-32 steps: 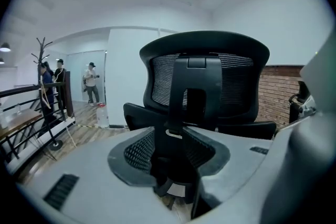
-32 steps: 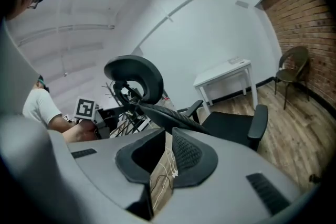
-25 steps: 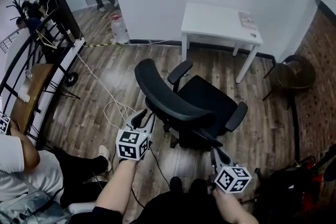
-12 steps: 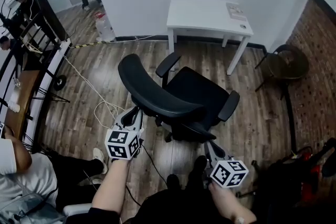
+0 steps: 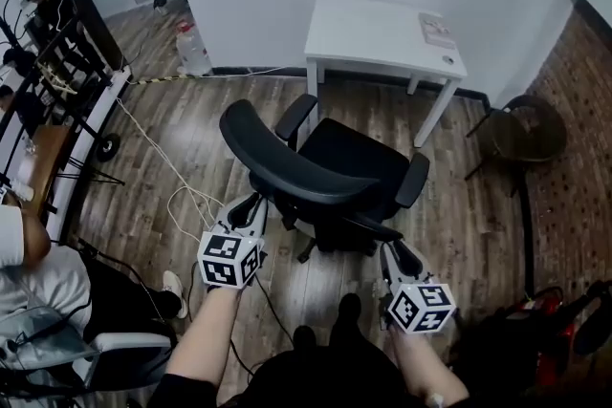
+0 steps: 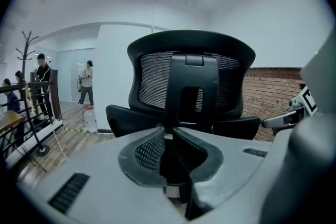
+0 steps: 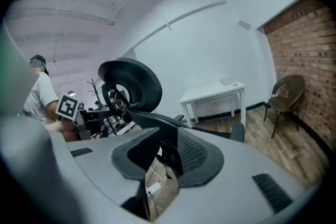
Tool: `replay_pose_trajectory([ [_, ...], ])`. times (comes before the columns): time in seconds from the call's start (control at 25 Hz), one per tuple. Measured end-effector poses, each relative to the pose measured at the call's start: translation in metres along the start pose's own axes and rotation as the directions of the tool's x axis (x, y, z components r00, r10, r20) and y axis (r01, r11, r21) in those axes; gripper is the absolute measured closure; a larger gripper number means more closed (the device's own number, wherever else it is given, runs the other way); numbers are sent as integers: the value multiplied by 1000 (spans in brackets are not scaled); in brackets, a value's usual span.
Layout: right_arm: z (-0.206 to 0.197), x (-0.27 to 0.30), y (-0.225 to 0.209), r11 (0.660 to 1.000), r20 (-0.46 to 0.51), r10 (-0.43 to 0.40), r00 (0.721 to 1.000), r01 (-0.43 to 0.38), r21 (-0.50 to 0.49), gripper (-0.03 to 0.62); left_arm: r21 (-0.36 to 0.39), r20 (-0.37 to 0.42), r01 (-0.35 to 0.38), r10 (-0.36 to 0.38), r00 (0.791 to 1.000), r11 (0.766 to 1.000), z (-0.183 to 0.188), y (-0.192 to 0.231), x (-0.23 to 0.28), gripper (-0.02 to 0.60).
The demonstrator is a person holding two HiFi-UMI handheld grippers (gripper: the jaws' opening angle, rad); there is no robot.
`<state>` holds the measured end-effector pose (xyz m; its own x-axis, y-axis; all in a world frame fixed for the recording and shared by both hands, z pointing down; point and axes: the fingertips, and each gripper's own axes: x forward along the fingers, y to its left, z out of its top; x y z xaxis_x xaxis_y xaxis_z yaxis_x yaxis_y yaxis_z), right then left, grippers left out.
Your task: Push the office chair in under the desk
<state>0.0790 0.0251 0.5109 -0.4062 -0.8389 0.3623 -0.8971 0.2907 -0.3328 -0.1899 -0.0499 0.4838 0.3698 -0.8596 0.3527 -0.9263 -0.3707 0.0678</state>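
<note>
Left tongs are narrow, tips almost together, with the dark spine of the chair back running down right to them. I cannot tell if anything is actually pinched. Right tongs are opening. A dark piece of the chair's rear frame sits between the jaws, and the pads do not look pressed on it.

Both tongs are at the back of the office chair, low behind the backrest, left one at its left end, right one by the rear bracket. The chair stands on the wood floor, seat facing the white counter, near it but not under it. Its left armrest is close to the counter's front left leg.

Handling, as a judgement:
- Fairly heavy, but likely rolls easily on this floor.
- The seat swivels, so an uneven push would spin it rather than move it.
- The mesh panel gives, so push on the stiff frame or spine, low down, with both sides even.
- A loose cable lies on the floor just left of the chair and could snag a wheel.

Hard to see:
- The base and wheels are mostly hidden under the seat.
- The space under the counter is not visible.
- Whether the armrests clear the counter top cannot be told.
</note>
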Motion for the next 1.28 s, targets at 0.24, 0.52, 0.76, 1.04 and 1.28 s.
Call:
replay_pose_trajectory([
  [0.24,45,37,-39,962,-24,-12,1000,5,-271,375,-32,-4,-18,17,1000,999,15,-3,37,548],
  [0.52,68,79,-69,915,-80,57,995,-85,-395,356,-95,13,-68,69,997,993,17,1,56,543],
  [0.76,90,105,-89,895,-64,-4,998,-25,-445,353,-98,-21,-96,94,995,991,24,64,85,467],
  [1.04,88,132,-86,683,-134,-85,987,-40,-729,365,4,-82,-16,16,997,1000,35,132,134,370],
  [1.28,98,135,-81,667,-111,-148,983,16,-745,359,47,-84,92,-88,993,995,47,149,156,364],
])
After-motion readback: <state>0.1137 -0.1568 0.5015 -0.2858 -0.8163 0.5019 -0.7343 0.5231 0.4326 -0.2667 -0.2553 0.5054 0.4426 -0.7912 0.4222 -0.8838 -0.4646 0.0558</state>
